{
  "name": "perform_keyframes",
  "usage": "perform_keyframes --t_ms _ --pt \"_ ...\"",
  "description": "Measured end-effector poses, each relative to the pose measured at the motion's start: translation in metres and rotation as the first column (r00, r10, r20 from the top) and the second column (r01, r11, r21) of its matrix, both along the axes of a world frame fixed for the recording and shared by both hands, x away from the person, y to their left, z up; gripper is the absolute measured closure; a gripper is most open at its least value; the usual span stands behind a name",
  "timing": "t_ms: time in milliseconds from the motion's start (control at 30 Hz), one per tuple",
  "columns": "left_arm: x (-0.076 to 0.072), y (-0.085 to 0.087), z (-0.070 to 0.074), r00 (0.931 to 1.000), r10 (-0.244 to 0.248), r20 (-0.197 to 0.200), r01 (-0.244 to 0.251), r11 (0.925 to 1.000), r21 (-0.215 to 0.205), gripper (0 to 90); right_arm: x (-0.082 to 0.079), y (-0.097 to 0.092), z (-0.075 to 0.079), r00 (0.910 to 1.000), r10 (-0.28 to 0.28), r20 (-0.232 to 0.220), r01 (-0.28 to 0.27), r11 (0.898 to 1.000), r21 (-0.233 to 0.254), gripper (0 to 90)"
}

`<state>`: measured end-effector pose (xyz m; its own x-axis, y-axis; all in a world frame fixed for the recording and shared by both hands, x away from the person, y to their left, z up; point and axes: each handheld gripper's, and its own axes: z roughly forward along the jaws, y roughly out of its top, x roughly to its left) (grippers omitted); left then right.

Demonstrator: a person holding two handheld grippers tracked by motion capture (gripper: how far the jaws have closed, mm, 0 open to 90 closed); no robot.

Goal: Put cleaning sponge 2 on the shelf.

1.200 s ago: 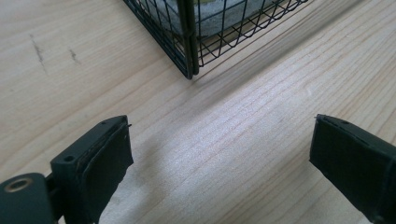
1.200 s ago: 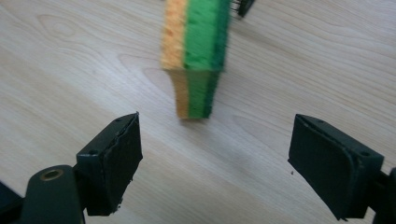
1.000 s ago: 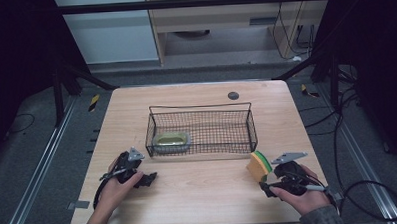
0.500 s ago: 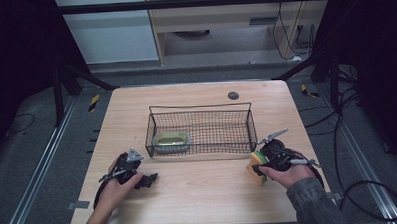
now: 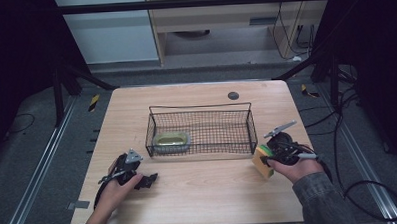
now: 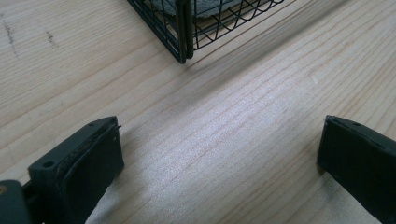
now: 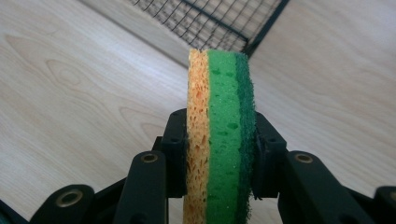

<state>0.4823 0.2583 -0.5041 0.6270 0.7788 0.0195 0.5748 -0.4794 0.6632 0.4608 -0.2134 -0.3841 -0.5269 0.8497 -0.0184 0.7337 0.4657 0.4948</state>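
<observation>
A sponge [image 5: 262,168] with a yellow layer, a green layer and a dark green scouring face stands on edge between the jaws of my right gripper [image 5: 266,155], just off the tabletop by the near right corner of the black wire basket [image 5: 201,106]. In the right gripper view, the jaws have just been closing and now press on both faces of the sponge [image 7: 219,93]; my right gripper [image 7: 219,140] is shut on it. My left gripper [image 5: 145,178] rests on the table at the near left, its jaws wide apart over bare wood [image 6: 219,158].
An oval greenish tin [image 5: 171,139] lies in the basket's left half. A small dark disc [image 5: 233,96] sits near the table's far edge. The basket's corner [image 6: 184,32] stands just ahead of the left gripper.
The right hand moved left toward the basket's corner, closed its jaws on the sponge and lifted it a little. The left hand stayed put.
</observation>
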Motion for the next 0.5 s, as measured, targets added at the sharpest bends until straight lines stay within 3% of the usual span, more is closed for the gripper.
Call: perform_keyframes --t_ms 200,267,500 --pt "0.0 -0.001 -0.002 0.9997 0.002 0.023 -0.002 0.9998 -0.019 0.0 0.006 -0.017 0.017 0.9983 -0.029 0.051 0.029 1.0 0.006 64.4" --pt "-0.001 -0.001 -0.004 0.9993 -0.005 0.038 0.007 0.9995 -0.031 0.0 0.011 -0.021 0.027 0.9955 -0.029 0.091 0.029 1.0 0.005 64.4" --pt "0.0 0.0 -0.005 0.9988 -0.005 0.048 0.007 0.9992 -0.039 0.0 0.035 -0.023 0.051 0.9889 -0.034 0.145 0.04 0.998 -0.039 64.4"
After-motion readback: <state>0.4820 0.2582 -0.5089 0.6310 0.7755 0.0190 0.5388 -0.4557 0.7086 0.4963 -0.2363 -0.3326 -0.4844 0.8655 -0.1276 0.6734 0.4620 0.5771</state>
